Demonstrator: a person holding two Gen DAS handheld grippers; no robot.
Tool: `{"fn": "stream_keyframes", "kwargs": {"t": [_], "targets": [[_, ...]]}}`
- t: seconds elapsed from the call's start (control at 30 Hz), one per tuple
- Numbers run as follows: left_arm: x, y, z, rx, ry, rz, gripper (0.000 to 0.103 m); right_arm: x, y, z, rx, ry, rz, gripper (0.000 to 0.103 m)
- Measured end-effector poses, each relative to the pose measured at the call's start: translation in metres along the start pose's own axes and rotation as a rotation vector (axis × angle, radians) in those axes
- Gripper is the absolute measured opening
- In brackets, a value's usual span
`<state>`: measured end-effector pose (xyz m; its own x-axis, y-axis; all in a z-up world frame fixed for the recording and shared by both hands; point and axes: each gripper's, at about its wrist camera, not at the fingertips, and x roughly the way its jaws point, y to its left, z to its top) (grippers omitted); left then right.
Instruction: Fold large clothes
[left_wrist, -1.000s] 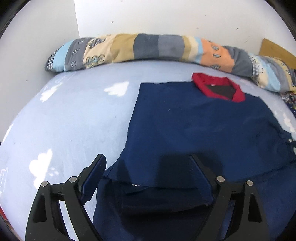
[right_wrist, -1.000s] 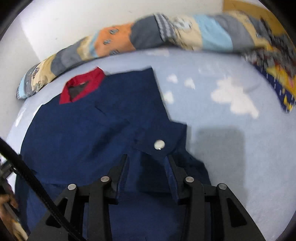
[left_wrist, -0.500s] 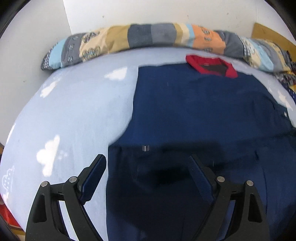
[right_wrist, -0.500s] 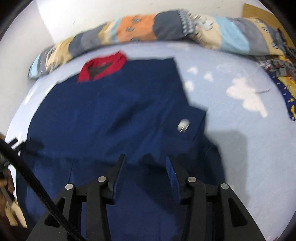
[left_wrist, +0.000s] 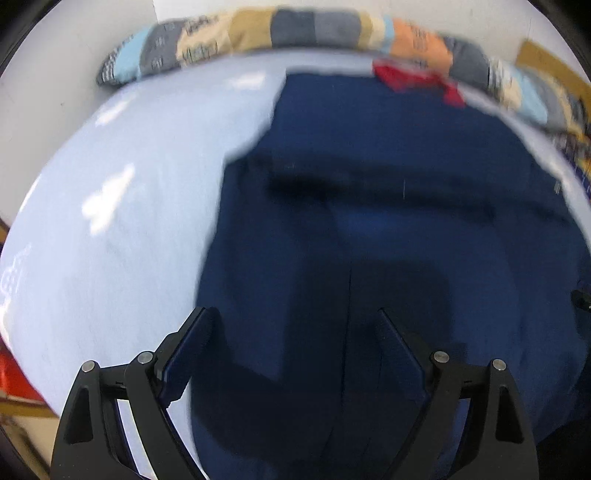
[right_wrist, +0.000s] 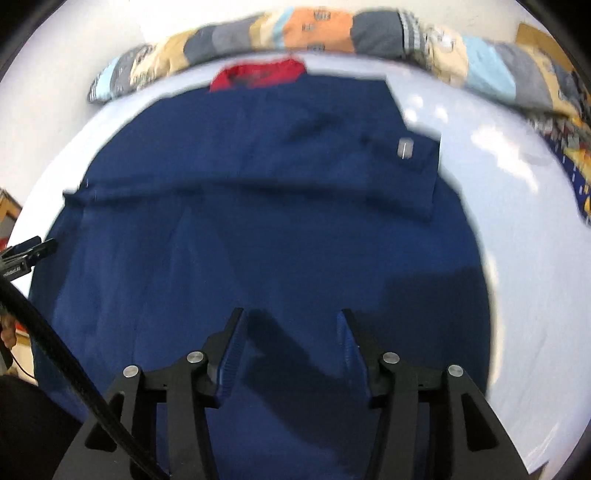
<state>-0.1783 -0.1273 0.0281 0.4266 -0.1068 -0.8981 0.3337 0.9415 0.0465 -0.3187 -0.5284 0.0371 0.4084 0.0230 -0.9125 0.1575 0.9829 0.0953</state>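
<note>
Left claw (left_wrist: 291, 321) spread wide, empty, poised above the near-left part of a large navy garment (left_wrist: 388, 192). Right claw (right_wrist: 290, 325) opening, nothing between its jaws, above the near-right part. Garment spread flat on a pale blue bed (left_wrist: 122, 229) – soft, limp, probably light, likely to sag; best pinched at the near hem corners. Beyond it, a patchwork bolster (right_wrist: 317, 33) against a white wall (left_wrist: 55, 74) – red collar (right_wrist: 258, 75) just below.

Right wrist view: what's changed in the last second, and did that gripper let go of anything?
The right gripper has let the cuff with the snap go; its jaws are opening and empty, backing toward the hem. The left gripper backed off too, open throughout. The navy garment stays flat.
</note>
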Motion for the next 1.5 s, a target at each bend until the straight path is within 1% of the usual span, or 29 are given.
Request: {"fn": "stream_keyframes", "kwargs": {"t": [0.07,0.13,0.2,0.27,0.33,0.4,0.47,0.5,0.57,0.6,0.63,0.7,0.77,0.83,0.87,0.97,1.07,1.1,1.13,1.17,1.2,1.23,1.3,1.37,1.43,1.47,1.5], "targets": [[-0.001,-0.003,-0.011,0.006,-0.010,0.019,0.095,0.000,0.003,-0.021,-0.020,-0.016,-0.029,0.058],[-0.008,0.000,-0.022,-0.018,0.009,-0.012,0.095,-0.007,0.004,-0.034,-0.026,-0.013,-0.035,0.062],[-0.017,0.006,-0.034,-0.053,0.022,-0.035,0.095,-0.012,-0.004,-0.043,0.003,-0.005,0.006,0.062],[-0.025,0.011,-0.045,-0.083,0.032,-0.055,0.095,-0.021,-0.014,-0.055,0.066,0.002,0.051,0.062],[-0.034,0.015,-0.055,-0.109,0.029,-0.057,0.095,-0.032,-0.026,-0.068,0.131,0.000,0.085,0.062],[-0.044,0.017,-0.062,-0.125,0.006,-0.038,0.095,-0.042,-0.039,-0.081,0.188,-0.010,0.083,0.062],[-0.059,0.024,-0.071,-0.157,-0.063,-0.052,0.095,-0.060,-0.044,-0.090,0.215,-0.069,0.081,0.062],[-0.068,0.024,-0.074,-0.168,-0.104,-0.033,0.095,-0.067,-0.045,-0.092,0.217,-0.097,0.066,0.062],[-0.079,0.025,-0.079,-0.186,-0.144,0.032,0.095,-0.082,-0.046,-0.097,0.224,-0.143,-0.025,0.066],[-0.081,0.028,-0.083,-0.202,-0.146,0.052,0.095,-0.087,-0.048,-0.103,0.242,-0.156,-0.044,0.068],[-0.081,0.031,-0.085,-0.220,-0.138,0.058,0.095,-0.090,-0.053,-0.110,0.275,-0.156,-0.036,0.068],[-0.077,0.040,-0.088,-0.259,-0.114,0.054,0.095,-0.092,-0.067,-0.125,0.360,-0.143,-0.011,0.068],[-0.071,0.050,-0.089,-0.297,-0.077,0.055,0.095,-0.090,-0.078,-0.137,0.429,-0.128,-0.006,0.068],[-0.067,0.055,-0.090,-0.336,-0.047,0.010,0.095,-0.089,-0.088,-0.147,0.502,-0.110,0.026,0.069],[-0.067,0.061,-0.093,-0.361,-0.040,-0.016,0.095,-0.085,-0.086,-0.148,0.517,-0.099,0.058,0.069],[-0.068,0.069,-0.093,-0.385,-0.040,-0.041,0.095,-0.069,-0.076,-0.156,0.513,-0.024,0.139,0.070],[-0.073,0.075,-0.094,-0.384,-0.051,-0.042,0.095,-0.051,-0.067,-0.161,0.518,0.039,0.162,0.069],[-0.074,0.076,-0.095,-0.385,-0.050,-0.048,0.095,-0.045,-0.065,-0.162,0.518,0.058,0.175,0.057],[-0.074,0.077,-0.096,-0.387,-0.043,-0.057,0.095,-0.040,-0.062,-0.163,0.507,0.082,0.191,0.031],[-0.073,0.078,-0.096,-0.391,-0.037,-0.063,0.095,-0.038,-0.060,-0.163,0.496,0.086,0.182,0.022],[-0.072,0.080,-0.096,-0.392,-0.029,-0.067,0.095,-0.041,-0.058,-0.162,0.481,0.072,0.172,0.020],[-0.072,0.082,-0.098,-0.388,-0.019,-0.060,0.095,-0.045,-0.057,-0.161,0.468,0.052,0.184,0.016],[-0.072,0.083,-0.101,-0.381,0.000,-0.057,0.095,-0.056,-0.055,-0.160,0.453,-0.006,0.209,0.015],[-0.070,0.083,-0.105,-0.358,0.032,-0.083,0.095,-0.067,-0.056,-0.158,0.459,-0.057,0.233,0.014],[-0.065,0.085,-0.110,-0.354,0.062,-0.116,0.095,-0.076,-0.062,-0.155,0.491,-0.127,0.311,0.014],[-0.062,0.087,-0.112,-0.353,0.086,-0.132,0.095,-0.085,-0.064,-0.153,0.500,-0.176,0.354,0.014],[-0.057,0.088,-0.115,-0.356,0.115,-0.171,0.095,-0.092,-0.063,-0.151,0.491,-0.215,0.376,0.014]]}}
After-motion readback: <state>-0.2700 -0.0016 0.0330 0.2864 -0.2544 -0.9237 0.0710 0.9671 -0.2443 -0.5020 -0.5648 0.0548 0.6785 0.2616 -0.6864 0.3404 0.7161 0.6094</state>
